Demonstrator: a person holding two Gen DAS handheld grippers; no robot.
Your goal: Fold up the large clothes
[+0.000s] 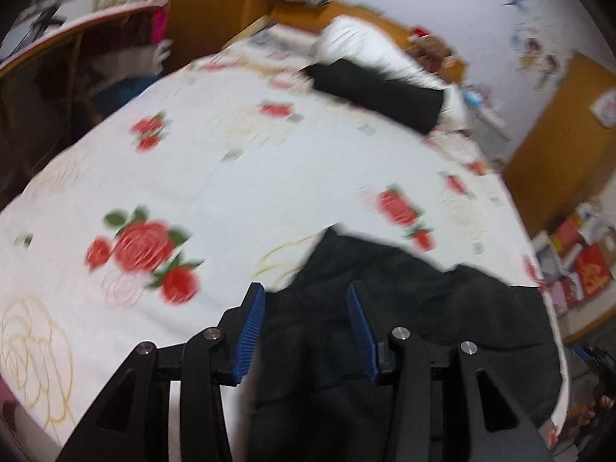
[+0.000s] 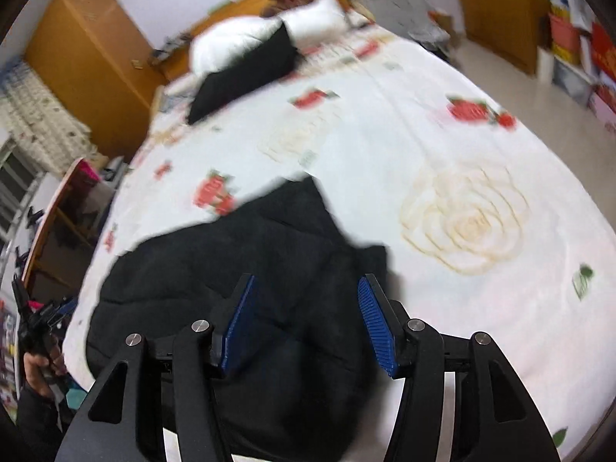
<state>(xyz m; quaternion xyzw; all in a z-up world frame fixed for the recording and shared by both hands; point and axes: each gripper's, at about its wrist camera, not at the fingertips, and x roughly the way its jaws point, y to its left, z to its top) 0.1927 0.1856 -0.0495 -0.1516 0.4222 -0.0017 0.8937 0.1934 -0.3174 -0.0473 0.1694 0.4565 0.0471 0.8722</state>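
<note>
Slippage is my main worry from here. Both sets of jaws stand spread with nothing between them: the left gripper (image 1: 306,296) and the right gripper (image 2: 306,287) each hover over the black padded garment (image 2: 246,269), pads clear of the cloth. It lies bunched on the near part of the bed (image 2: 385,146), close to the near left edge in the right wrist view, with one corner reaching toward the middle of the flowered sheet.

As I read it, the puffy fabric is thick and springy, so a shallow pinch could take only the top layer and the fold would sag or spring back. Its bulk sits near the bed's edge, so a pull toward me might drag it over the side. Both views are smeared, which makes it hard for me to pick out a hem or seam.

No brand, label or writing is legible; the red boxes (image 1: 589,273) on the floor show markings too blurred to read.
</note>
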